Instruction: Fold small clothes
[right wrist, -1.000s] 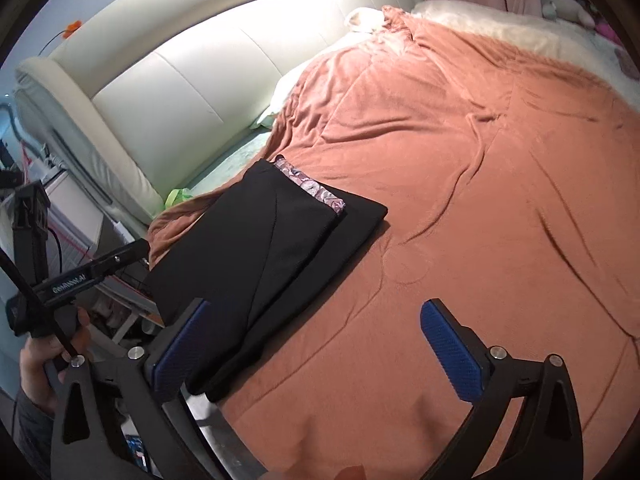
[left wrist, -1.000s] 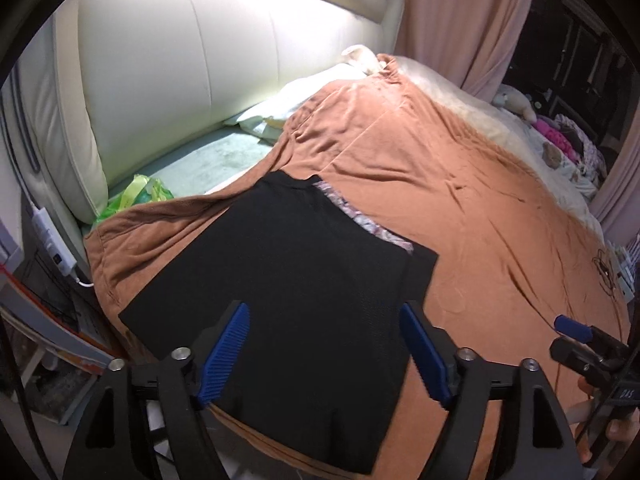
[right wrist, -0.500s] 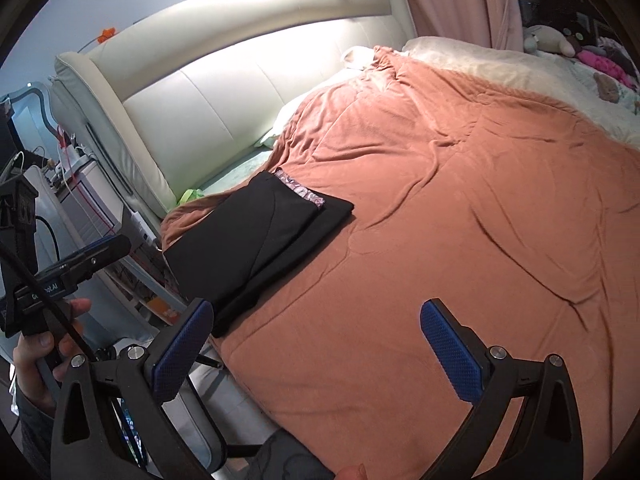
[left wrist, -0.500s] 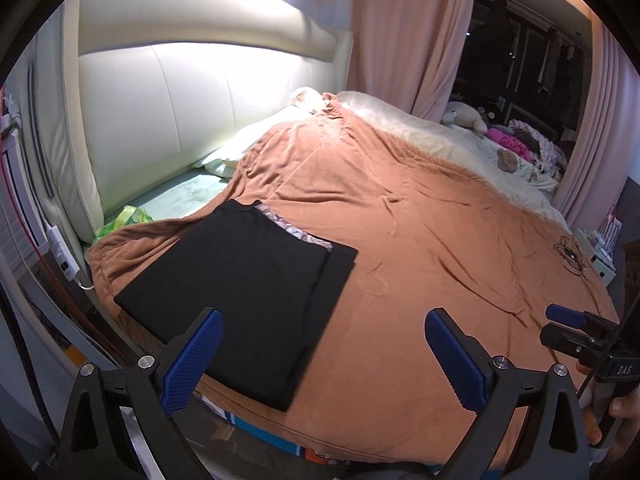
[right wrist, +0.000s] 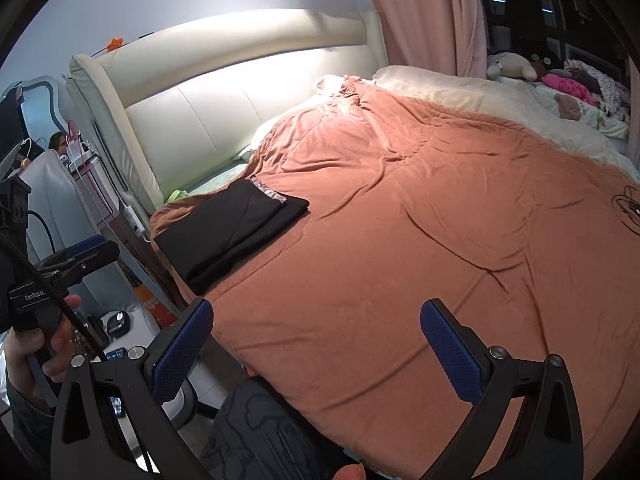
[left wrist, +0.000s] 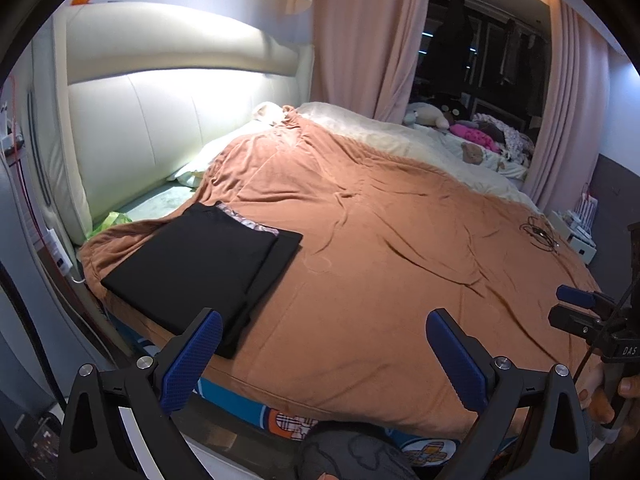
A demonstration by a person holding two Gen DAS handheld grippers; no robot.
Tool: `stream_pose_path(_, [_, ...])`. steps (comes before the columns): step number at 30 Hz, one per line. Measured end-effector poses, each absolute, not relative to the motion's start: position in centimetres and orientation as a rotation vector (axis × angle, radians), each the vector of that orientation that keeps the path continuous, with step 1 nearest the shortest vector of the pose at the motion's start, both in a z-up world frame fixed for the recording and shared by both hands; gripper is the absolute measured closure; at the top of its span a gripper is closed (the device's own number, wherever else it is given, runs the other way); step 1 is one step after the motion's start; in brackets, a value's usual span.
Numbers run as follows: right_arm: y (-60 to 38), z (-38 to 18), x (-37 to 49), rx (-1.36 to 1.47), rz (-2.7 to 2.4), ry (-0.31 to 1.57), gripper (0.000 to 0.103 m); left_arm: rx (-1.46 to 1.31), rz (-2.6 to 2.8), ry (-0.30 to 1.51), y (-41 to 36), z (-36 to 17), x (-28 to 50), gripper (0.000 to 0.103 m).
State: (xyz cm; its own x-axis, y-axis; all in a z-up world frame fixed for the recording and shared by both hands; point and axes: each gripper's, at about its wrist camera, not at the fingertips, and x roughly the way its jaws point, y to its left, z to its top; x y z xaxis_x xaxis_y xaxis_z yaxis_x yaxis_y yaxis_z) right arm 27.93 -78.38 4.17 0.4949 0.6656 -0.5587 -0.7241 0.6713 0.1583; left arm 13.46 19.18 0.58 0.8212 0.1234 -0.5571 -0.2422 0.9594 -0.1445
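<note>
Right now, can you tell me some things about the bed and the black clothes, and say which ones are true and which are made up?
1. The black garment lies folded on the orange blanket. True.
2. The left gripper is squeezing the garment. False: its fingers stand wide apart, holding nothing.
3. The garment sits near the white headboard. True.
4. The right gripper holds a sock. False: it is empty and open.
5. The blanket is blue. False: it is orange-brown.
</note>
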Motion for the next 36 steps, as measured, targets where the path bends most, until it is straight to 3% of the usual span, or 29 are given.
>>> stream_pose_path(23, [-91.8,2.6,12.4,-0.032,0.668,0.495,0.0,-0.153,0.023,0.521,8.7,-0.5,4.5,0.001])
stream_pose_path(36, [-93.0,1.3,10.9,0.008,0.662,0.482,0.0,-0.115,0.019,0.501,7.2,-0.4,3.0,0.001])
